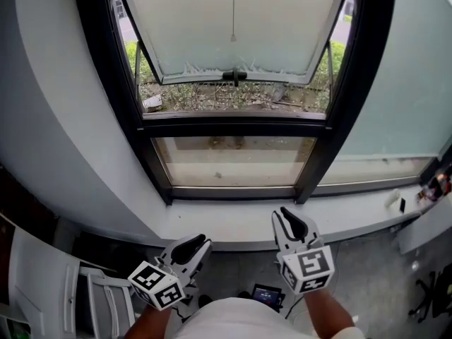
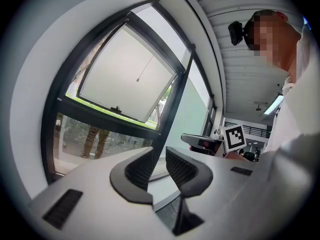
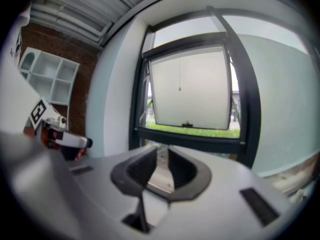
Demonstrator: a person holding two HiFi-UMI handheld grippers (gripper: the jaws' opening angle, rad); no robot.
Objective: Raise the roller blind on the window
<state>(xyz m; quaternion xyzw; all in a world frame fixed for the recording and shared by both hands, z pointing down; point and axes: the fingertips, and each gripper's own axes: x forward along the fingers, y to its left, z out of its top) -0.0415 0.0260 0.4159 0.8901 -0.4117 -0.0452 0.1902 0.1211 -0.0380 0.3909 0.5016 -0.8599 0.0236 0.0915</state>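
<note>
The left gripper [image 1: 194,246] and right gripper [image 1: 291,223] hang low in front of the person, short of the sill [image 1: 233,224]. Both point at the window. Each has its jaws apart with nothing between them, so either is free to take a cord.

A white sheet fills the tilted-out sash [image 1: 145,55] down to just above its handle [image 1: 235,75]. It looks like the blind [image 1: 205,20], though it may be a frosted pane with the blind rolled up out of view. A thin cord [image 1: 233,13] hangs down its middle and ends in a small pull, well above and beyond both grippers.

This fits hands heading for the cord, or hands drawn back from it.
</note>
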